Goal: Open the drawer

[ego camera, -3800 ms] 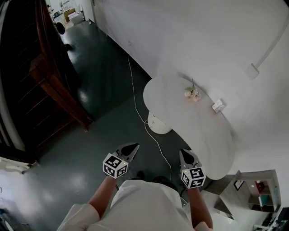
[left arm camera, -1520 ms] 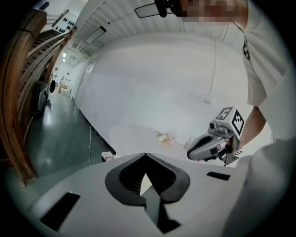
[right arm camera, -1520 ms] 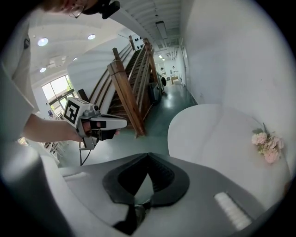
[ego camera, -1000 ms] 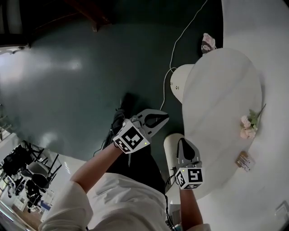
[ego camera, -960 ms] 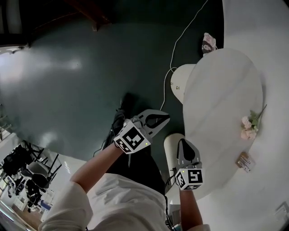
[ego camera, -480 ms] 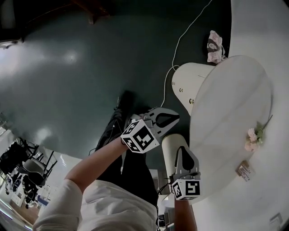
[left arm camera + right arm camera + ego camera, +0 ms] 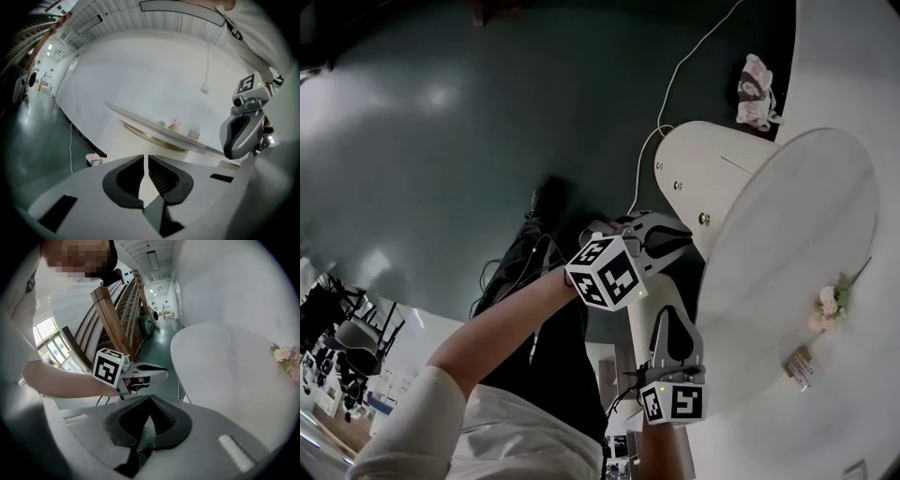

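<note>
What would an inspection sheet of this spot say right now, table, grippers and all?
Surface: white oval table, mostly bare.
Job's things: cream cabinet under the table, its knob untouched; drawer looks closed.
Clutter: flowers and a small box on the table; pink cloth on the floor.
Grippers: left gripper short of the cabinet, jaws shut, empty; right gripper beside the table's edge, jaws shut, empty.
Cables: white cable across the floor towards the cabinet.
Surroundings: dark floor; chairs at the lower left.
</note>
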Available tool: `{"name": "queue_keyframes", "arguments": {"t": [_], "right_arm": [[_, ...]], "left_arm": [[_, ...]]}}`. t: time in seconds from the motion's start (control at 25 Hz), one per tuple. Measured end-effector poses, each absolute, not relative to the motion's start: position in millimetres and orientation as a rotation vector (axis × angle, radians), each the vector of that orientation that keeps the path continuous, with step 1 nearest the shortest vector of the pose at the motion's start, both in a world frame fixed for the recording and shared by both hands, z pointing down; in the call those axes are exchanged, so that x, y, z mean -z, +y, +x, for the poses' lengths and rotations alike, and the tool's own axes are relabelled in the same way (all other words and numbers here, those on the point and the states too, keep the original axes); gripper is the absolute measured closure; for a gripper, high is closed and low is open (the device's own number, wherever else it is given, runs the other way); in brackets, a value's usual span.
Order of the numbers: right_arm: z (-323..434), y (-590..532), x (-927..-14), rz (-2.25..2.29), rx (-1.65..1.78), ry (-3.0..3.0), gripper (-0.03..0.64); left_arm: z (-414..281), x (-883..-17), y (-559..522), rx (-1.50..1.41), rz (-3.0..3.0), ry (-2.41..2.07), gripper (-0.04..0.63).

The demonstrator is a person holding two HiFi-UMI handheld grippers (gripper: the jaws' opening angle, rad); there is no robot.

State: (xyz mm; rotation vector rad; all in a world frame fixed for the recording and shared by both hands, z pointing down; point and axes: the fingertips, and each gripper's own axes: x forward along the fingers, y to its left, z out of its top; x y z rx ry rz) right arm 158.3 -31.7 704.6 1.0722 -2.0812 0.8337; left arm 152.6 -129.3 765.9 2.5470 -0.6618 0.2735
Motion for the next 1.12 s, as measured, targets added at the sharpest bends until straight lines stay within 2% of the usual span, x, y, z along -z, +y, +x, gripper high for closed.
{"name": "queue_keyframes", "arguments": {"t": [0.08, 0.68, 1.12], "right_arm": [[156, -31, -712, 1.080, -0.848, -2.069, 0.606], [159, -24, -744, 1.097, -0.869, -2.030, 0.606], [159, -24, -756, 1.088, -0.867, -2.029, 0.606]], "left_arm": [[158, -778, -130, -0.285, 2.547, -0.649, 0.542], [207, -855, -139, -0.398, 2.596, -0.539, 0.468], [232, -879, -149, -0.465, 2.609, -0.526, 0.458]]}}
